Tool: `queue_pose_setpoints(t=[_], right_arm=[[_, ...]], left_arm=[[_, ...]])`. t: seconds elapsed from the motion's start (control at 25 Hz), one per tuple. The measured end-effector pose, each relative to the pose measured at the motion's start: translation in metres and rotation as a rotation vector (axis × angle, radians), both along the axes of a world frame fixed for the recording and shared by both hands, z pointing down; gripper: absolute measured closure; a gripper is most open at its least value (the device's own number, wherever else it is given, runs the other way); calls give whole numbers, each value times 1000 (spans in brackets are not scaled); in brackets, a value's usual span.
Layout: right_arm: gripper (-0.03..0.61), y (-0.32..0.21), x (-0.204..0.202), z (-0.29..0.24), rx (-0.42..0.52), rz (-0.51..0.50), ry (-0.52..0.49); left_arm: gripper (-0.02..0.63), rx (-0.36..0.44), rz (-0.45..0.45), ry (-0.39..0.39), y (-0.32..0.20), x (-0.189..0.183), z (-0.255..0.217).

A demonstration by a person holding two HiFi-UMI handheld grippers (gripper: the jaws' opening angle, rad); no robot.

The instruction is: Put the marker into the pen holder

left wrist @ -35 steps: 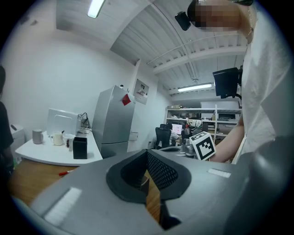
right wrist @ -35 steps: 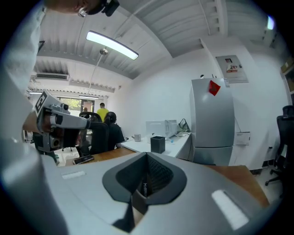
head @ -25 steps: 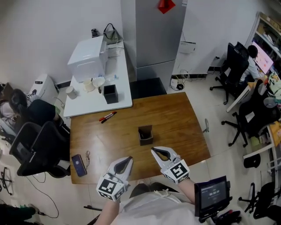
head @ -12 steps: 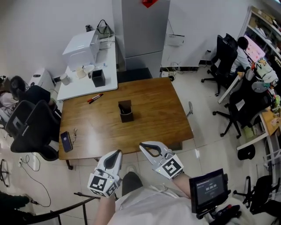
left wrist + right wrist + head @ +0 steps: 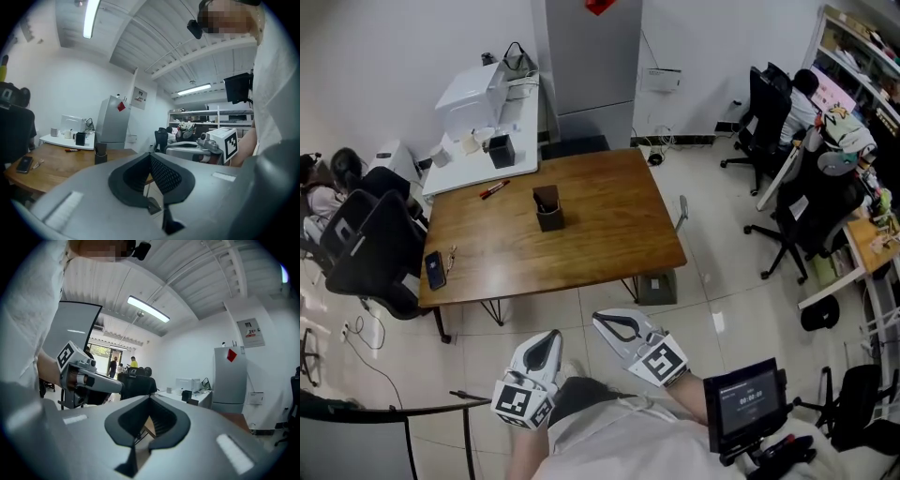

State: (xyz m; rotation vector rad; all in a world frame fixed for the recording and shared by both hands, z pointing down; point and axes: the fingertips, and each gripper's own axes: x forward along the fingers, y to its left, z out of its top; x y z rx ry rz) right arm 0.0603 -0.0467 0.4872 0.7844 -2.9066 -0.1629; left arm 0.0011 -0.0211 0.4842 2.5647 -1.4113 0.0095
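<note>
We hold grey left gripper (image 5: 549,337) and grey right gripper (image 5: 604,322) closed, empty, well apart from red marker (image 5: 494,188) and dark square pen holder (image 5: 547,208).

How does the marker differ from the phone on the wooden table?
The marker is a thin red-and-black stick; the phone is a flat dark slab. The marker lies by the wooden table's far edge, beside the white table; the phone lies near its left edge, closer to the person. Both lie flat on the wood, apart from the pen holder.
</note>
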Motion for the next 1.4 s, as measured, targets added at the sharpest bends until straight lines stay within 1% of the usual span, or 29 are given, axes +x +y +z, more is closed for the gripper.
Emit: queue_pose_setpoints(t=[0.16, 0.36, 0.52, 0.68, 0.8, 1.0, 1.16, 1.4], right_arm=[[578, 17, 0, -5, 14, 10, -1], [578, 35, -8, -6, -3, 56, 4], [578, 49, -26, -17, 19, 53, -15], [578, 61, -37, -23, 45, 63, -26], [578, 70, -41, -27, 45, 64, -33], [578, 67, -39, -30, 53, 80, -34], [578, 60, -40, -29, 53, 84, -26], [578, 52, -35, -31, 57, 87, -28]], left_arm=[[599, 13, 20, -12, 18, -1, 3], [598, 24, 69, -59, 33, -4, -2], [598, 58, 79, -57, 39, -20, -13], [598, 69, 78, -54, 47, -33, -21], [598, 78, 67, -47, 49, -42, -23], [598, 92, 63, -16, 50, -50, -21], [598, 82, 54, -29, 46, -51, -22], [598, 96, 59, -15, 37, -45, -28]])
